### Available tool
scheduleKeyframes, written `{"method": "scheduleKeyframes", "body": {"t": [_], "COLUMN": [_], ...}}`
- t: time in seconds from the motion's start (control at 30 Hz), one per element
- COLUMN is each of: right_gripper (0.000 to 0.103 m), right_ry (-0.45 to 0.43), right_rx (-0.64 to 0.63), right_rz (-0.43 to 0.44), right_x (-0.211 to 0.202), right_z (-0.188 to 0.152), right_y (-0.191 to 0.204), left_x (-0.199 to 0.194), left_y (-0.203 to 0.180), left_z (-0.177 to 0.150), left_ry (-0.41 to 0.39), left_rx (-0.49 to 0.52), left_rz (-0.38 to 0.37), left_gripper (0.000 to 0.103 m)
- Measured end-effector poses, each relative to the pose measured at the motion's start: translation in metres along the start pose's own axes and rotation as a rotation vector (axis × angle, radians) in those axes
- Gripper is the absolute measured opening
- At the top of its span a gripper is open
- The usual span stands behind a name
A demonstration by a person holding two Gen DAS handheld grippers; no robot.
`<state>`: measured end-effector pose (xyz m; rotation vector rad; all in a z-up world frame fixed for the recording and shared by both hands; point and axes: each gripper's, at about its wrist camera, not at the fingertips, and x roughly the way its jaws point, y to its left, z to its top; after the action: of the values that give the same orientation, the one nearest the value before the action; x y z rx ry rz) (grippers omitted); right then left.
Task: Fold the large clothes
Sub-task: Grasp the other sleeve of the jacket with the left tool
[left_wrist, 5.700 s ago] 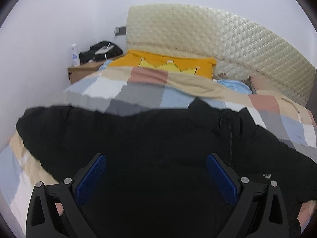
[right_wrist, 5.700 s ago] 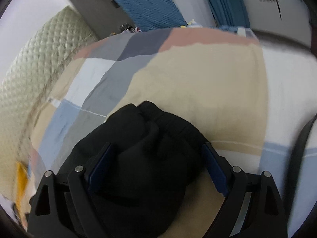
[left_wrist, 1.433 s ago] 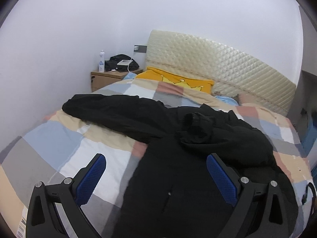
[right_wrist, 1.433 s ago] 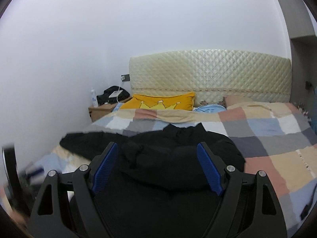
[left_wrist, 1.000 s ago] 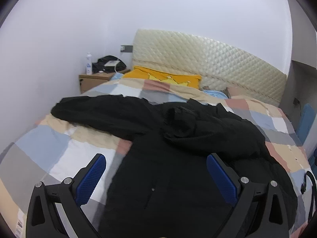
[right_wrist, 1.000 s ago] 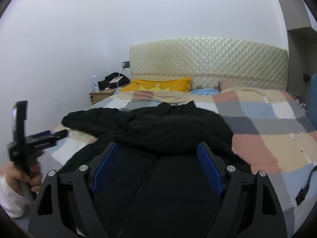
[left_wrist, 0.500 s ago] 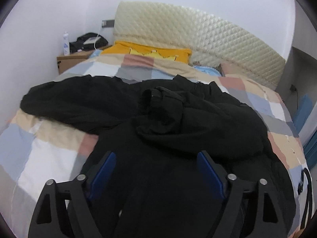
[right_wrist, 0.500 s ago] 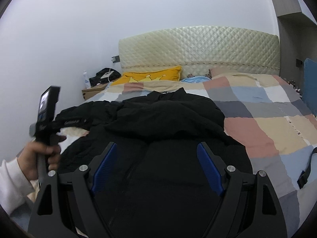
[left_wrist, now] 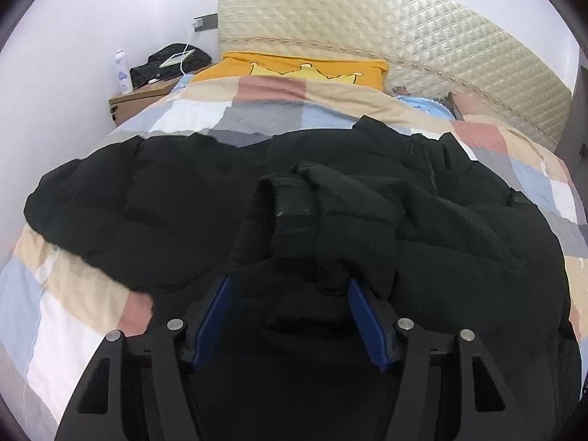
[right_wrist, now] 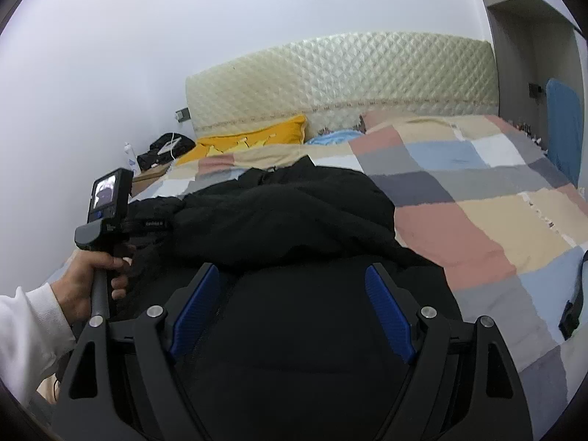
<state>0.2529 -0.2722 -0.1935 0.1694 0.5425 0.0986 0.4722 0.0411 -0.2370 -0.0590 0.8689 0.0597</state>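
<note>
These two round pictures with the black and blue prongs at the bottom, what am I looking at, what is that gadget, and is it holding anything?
There is no robot here. A person holds a hand-held two-finger gripper in each hand, and each gripper carries a wide-angle camera that looks forward along its fingers. That is why the pictures are round and bulged.

One picture is from the left gripper, the other from the right gripper. The right view also shows the person's left hand around the other tool's handle.

On the patchwork bedspread lies a big black jacket, with one sleeve folded across its body. Behind are a yellow pillow and a quilted headboard.

The left gripper's jaws are closing around the sleeve's end but do not yet seem to pinch it. The right gripper is open above the jacket, holding nothing.
</note>
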Motion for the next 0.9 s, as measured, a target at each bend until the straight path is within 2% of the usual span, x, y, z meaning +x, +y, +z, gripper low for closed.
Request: {"method": "scheduleKeyframes", "body": {"t": [0.1, 0.2, 0.37, 0.43, 0.5, 0.57, 0.63, 0.73, 0.8, 0.83, 0.9], "right_gripper": [0.082, 0.082, 0.082, 0.082, 0.082, 0.082, 0.082, 0.082, 0.082, 0.082, 0.082], "right_ry": [0.012, -0.036, -0.016, 0.002, -0.002, -0.002, 0.014, 0.047, 0.045, 0.041, 0.038], "right_rx": [-0.024, -0.077, -0.051, -0.049, -0.045, -0.052, -0.084, -0.091, -0.079, -0.088, -0.104], "right_rz": [-0.026, -0.077, -0.055, -0.057, -0.053, -0.038, -0.045, -0.057, -0.049, -0.054, -0.068], "right_x": [0.005, -0.002, 0.002, 0.005, 0.004, 0.001, 0.004, 0.009, 0.007, 0.006, 0.005], "right_z": [-0.001, 0.002, 0.001, 0.0, -0.001, -0.004, -0.009, -0.013, -0.012, -0.012, -0.013], "right_y": [0.001, 0.005, 0.003, 0.003, 0.003, 0.005, 0.008, 0.007, 0.008, 0.01, 0.013], "left_x": [0.008, 0.015, 0.032, 0.044, 0.05, 0.055, 0.052, 0.041, 0.032, 0.027, 0.019], "left_y": [-0.015, -0.027, -0.038, -0.041, -0.042, -0.048, -0.052, -0.042, -0.027, -0.022, -0.018], "left_z": [0.001, 0.003, 0.006, 0.008, 0.011, 0.014, 0.016, 0.023, 0.032, 0.038, 0.049], "left_ry": [-0.001, -0.016, 0.007, 0.049, 0.08, 0.104, 0.093, 0.083, 0.089, 0.085, 0.061], "left_rx": [0.044, 0.079, 0.089, 0.086, 0.065, 0.07, 0.094, 0.019, -0.053, -0.056, -0.012], "left_rz": [0.046, 0.083, 0.132, 0.191, 0.189, 0.193, 0.231, 0.211, 0.191, 0.199, 0.22], "left_gripper": [0.063, 0.063, 0.063, 0.061, 0.048, 0.041, 0.037, 0.031, 0.018, 0.009, 0.006]}}
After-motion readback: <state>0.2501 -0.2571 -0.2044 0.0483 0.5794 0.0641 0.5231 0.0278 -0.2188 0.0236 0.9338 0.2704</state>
